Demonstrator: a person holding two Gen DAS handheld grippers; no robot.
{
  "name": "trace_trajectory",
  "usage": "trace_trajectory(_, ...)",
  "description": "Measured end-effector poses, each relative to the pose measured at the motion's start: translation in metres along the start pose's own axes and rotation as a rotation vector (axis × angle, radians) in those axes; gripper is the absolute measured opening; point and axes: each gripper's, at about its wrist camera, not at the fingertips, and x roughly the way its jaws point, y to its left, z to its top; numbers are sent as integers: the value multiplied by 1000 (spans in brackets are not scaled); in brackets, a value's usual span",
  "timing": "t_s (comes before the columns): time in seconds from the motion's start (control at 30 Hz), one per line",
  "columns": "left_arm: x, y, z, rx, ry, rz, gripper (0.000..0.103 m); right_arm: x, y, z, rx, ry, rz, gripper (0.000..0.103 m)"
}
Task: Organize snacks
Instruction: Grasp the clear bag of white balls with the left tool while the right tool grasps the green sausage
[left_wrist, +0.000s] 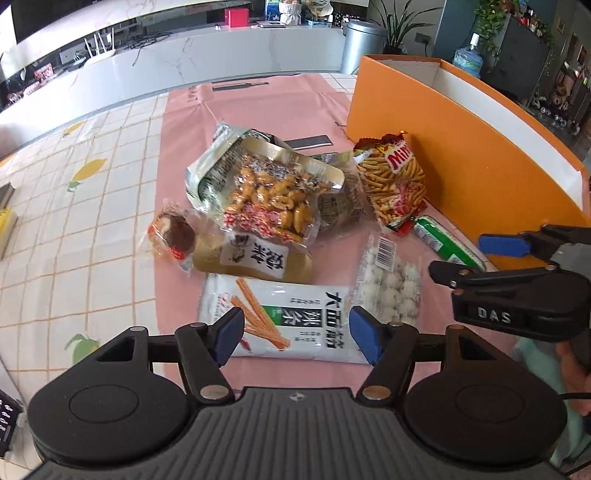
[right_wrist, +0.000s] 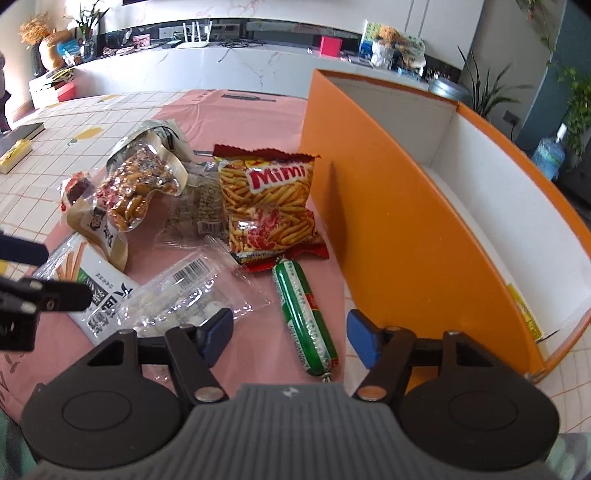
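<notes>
**A:** Start on the left. What's over there?

**B:** A small round brown snack in a clear wrapper (left_wrist: 173, 233), on the edge of the pink mat (left_wrist: 184, 122). Just right of it is the tan pouch (left_wrist: 255, 260), and a clear bag of glazed nuts (left_wrist: 271, 199) lies on top of that.

**A:** And the left gripper (left_wrist: 295, 334)?

**B:** Above the white spicy-strip packet (left_wrist: 280, 314). Its blue pads stand well apart, one over each end of the packet, gripping nothing.

**A:** Further along?

**B:** A clear bag of white balls (left_wrist: 388, 284) touching that packet's right end. Behind it, a Mimi stick-snack bag (right_wrist: 271, 199) lies close to the orange box (right_wrist: 388, 221). A green sausage (right_wrist: 304, 314) runs from the Mimi bag's lower edge toward the right gripper (right_wrist: 290, 334).

**A:** Has the right one taken it?

**B:** No. Its jaws are apart with the sausage's near end between them, and neither pad touches it.

**A:** The box?

**B:** Farthest right, open-topped, white inside. Something yellow (right_wrist: 526, 310) shows in its near corner; I can't tell what.
</notes>
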Motion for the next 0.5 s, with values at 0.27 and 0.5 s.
trace_trajectory(0.27, 8, -22, 1, 62, -6, -78, 77, 4, -23, -1, 133, 52, 146, 31)
trace_trajectory(0.5, 26, -49, 5, 135, 9, -82, 81, 1, -31, -4, 192, 59, 204, 33)
